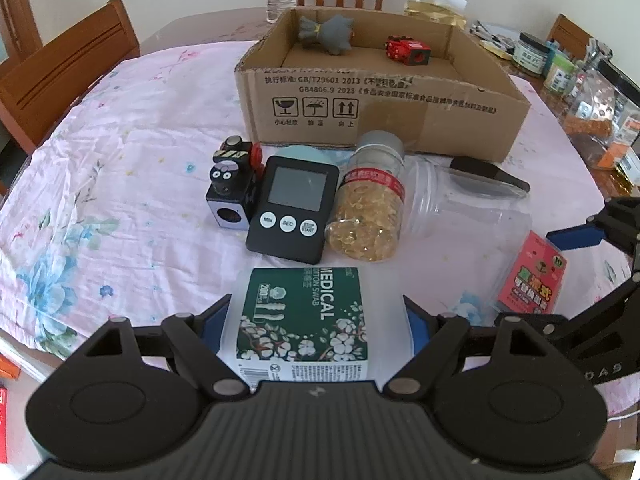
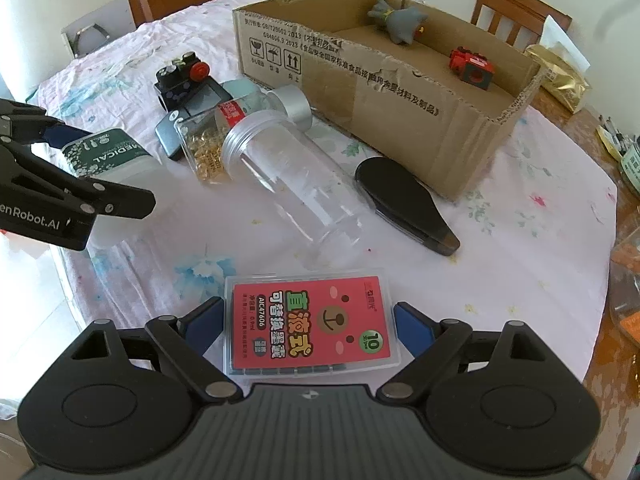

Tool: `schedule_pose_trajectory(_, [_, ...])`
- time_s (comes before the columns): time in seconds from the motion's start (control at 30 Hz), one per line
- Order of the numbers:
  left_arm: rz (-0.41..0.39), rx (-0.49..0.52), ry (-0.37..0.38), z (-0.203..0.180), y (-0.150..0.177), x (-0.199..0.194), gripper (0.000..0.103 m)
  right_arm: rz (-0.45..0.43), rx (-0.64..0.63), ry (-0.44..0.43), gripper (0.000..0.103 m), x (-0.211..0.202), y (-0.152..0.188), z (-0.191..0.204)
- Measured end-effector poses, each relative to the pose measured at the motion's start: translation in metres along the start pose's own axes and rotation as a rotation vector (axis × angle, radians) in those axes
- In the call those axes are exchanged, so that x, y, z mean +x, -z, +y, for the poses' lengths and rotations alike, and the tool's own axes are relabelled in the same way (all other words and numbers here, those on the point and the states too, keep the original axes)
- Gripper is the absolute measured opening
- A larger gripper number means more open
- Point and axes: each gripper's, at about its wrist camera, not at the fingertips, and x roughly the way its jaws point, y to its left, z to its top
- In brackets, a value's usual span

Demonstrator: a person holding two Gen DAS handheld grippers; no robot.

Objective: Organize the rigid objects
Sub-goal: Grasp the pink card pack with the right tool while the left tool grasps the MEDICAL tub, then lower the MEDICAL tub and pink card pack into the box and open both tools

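My left gripper (image 1: 316,316) has jaws spread around the swab tub (image 1: 304,316); my right gripper (image 2: 308,320) likewise brackets the refill case (image 2: 310,326); the box (image 1: 380,112) is at twelve o'clock.

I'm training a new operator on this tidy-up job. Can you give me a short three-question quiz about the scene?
1. True or false: the cardboard box already holds two toys.
2. What sits between the fingers of the left claw?
A) timer
B) cotton swab tub
C) pill bottle
3. Fill in: the clear empty jar lies on its ____.

Key
1. True: the grey toy and the red toy.
2. B: the cotton swab tub.
3. side
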Motion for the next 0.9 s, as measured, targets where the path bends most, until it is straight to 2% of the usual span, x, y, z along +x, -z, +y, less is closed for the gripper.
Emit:
schedule_pose_trajectory(0.27, [0.017, 0.090, 0.040, 0.003, -0.010, -0.015, 0.083, -0.006, 0.016, 0.029, 0.093, -0.018, -0.004, -0.006])
schedule_pose_trajectory(0.47, [0.009, 0.156, 0.091, 0.006, -0.034, -0.038, 0.083, -0.033, 0.035, 0.053, 0.093, -0.042, -0.017, -0.015])
schedule_pose_trajectory(0.7, [-0.089, 0.210, 0.118, 0.008, -0.080, -0.057, 0.083, -0.121, 0.082, 0.087, 0.093, -0.076, -0.051, -0.028])
schedule_pose_trajectory(0.9, [-0.157, 0.268, 0.128, 0.012, -0.124, -0.051, 0.083, -0.182, 0.112, 0.118, 0.093, -0.086, -0.082, -0.036])
